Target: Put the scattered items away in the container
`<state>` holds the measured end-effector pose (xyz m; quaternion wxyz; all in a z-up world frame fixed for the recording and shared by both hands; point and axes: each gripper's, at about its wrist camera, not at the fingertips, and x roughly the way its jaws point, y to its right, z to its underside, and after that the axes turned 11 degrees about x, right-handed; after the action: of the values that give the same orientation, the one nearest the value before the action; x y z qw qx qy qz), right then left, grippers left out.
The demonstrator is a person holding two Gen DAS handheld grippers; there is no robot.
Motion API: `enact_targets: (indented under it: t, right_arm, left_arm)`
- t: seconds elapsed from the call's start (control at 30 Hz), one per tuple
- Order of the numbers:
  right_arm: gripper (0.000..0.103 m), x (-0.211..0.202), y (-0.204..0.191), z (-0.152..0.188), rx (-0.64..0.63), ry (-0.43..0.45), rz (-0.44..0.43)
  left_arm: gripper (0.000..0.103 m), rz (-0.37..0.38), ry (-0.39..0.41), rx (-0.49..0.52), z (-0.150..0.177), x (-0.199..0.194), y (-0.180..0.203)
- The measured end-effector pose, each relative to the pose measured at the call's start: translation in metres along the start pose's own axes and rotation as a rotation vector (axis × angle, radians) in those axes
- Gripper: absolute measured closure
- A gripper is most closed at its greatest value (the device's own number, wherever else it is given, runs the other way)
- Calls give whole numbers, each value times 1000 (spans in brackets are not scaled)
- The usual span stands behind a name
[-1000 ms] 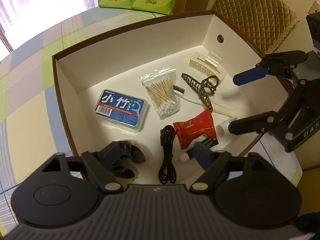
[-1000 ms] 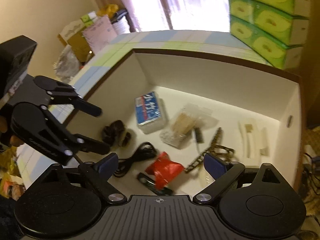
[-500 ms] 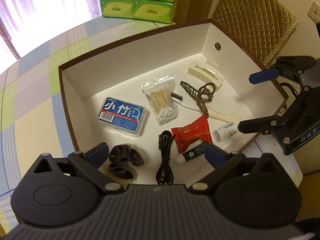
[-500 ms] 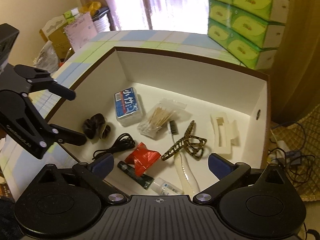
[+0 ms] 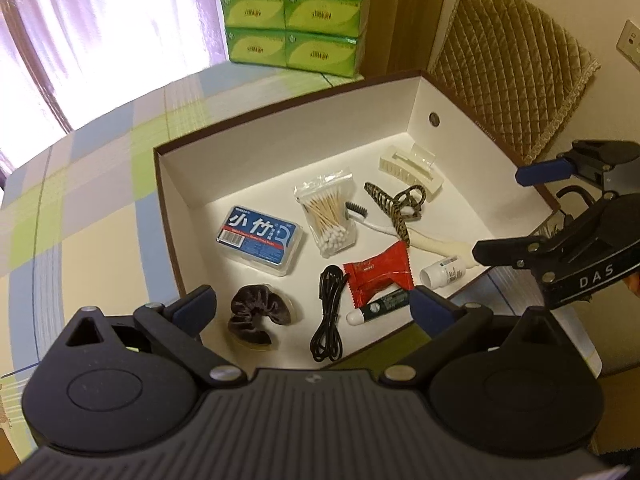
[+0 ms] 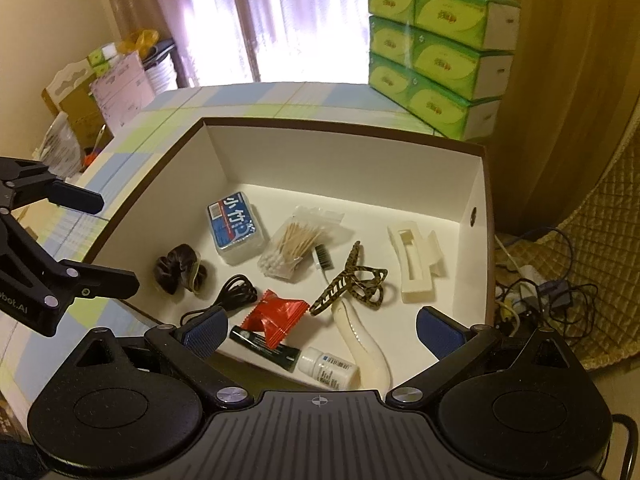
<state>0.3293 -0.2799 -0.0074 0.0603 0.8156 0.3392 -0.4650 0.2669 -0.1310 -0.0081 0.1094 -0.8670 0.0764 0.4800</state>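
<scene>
A white box with a brown rim (image 5: 280, 120) stands on the table and holds all the small items. Among them are a blue floss case (image 5: 260, 240), a cotton swab bag (image 5: 328, 212), a white hair claw (image 5: 412, 170), a red packet (image 5: 380, 276), a black cable (image 5: 330, 320) and a dark scrunchie (image 5: 260, 312). My left gripper (image 5: 312, 304) hovers open and empty above the box's near edge. My right gripper (image 6: 320, 332) is open and empty too, over the near side by a small white bottle (image 6: 332, 368) and a dark tube (image 6: 264, 346).
Green tissue boxes (image 5: 292, 12) are stacked behind the box on the checked tablecloth (image 5: 80, 200). A quilted chair cushion (image 5: 512, 80) stands to the right. Cables (image 6: 540, 292) lie on the floor there. Cartons and clutter (image 6: 100, 92) sit beyond the table's left end.
Both grippers have drawn up and back from the box, so more of the room shows. Both stay open and hold nothing. The items in the box have not moved.
</scene>
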Motion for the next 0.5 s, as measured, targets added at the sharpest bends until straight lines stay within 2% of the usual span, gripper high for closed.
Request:
enact_targets:
  t: [0.17,0.5]
  right_arm:
    - [0,-7,-8,10,2,22,35]
    - [0,-20,-22,32,43,42,23]
  left_arm:
    - [1,-52,49,-7,8,-18,9]
    - [1,-155,81,-31,30,-38,26]
